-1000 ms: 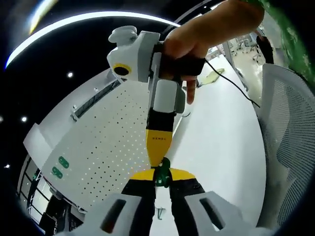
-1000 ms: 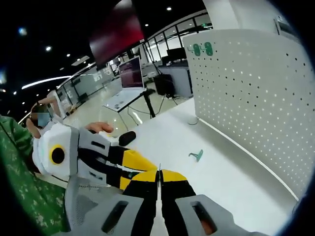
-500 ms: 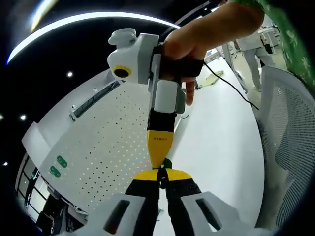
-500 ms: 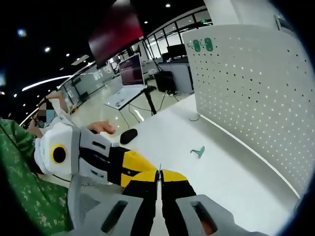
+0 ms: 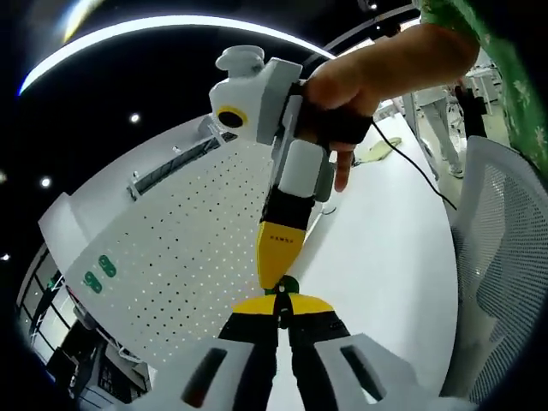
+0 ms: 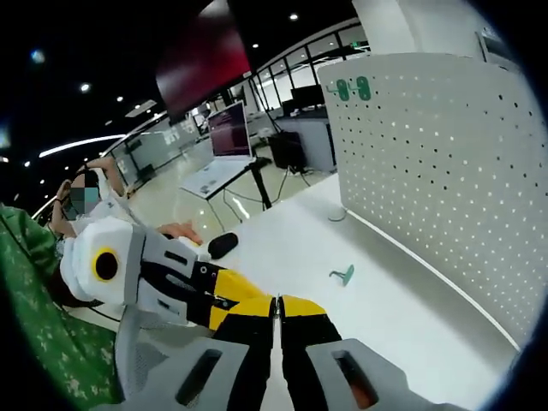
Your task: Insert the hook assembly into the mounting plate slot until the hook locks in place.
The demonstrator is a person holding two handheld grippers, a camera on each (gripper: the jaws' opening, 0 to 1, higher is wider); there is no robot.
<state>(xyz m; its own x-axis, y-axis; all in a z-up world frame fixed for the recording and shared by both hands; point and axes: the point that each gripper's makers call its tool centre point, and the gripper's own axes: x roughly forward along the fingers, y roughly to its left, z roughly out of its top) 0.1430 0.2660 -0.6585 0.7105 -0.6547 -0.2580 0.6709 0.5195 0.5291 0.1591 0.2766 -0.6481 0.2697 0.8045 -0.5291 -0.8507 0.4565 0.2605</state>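
In the left gripper view the left gripper (image 5: 281, 306) has its yellow-tipped jaws pressed onto a small green hook piece (image 5: 285, 285), mostly hidden between the tips. The right gripper (image 5: 276, 257) comes down from above, its yellow tip meeting the same piece; a hand (image 5: 368, 86) grips its handle. Beyond the fingers stands the white pegboard (image 5: 171, 257), and to the right a mesh chair back (image 5: 501, 257).

In the right gripper view the right gripper (image 6: 276, 310) has its jaws pressed together around a thin edge, too small to name. Ahead of them on the white table (image 6: 385, 300) lies a second green hook (image 6: 342, 275), near the pegboard (image 6: 437, 171)
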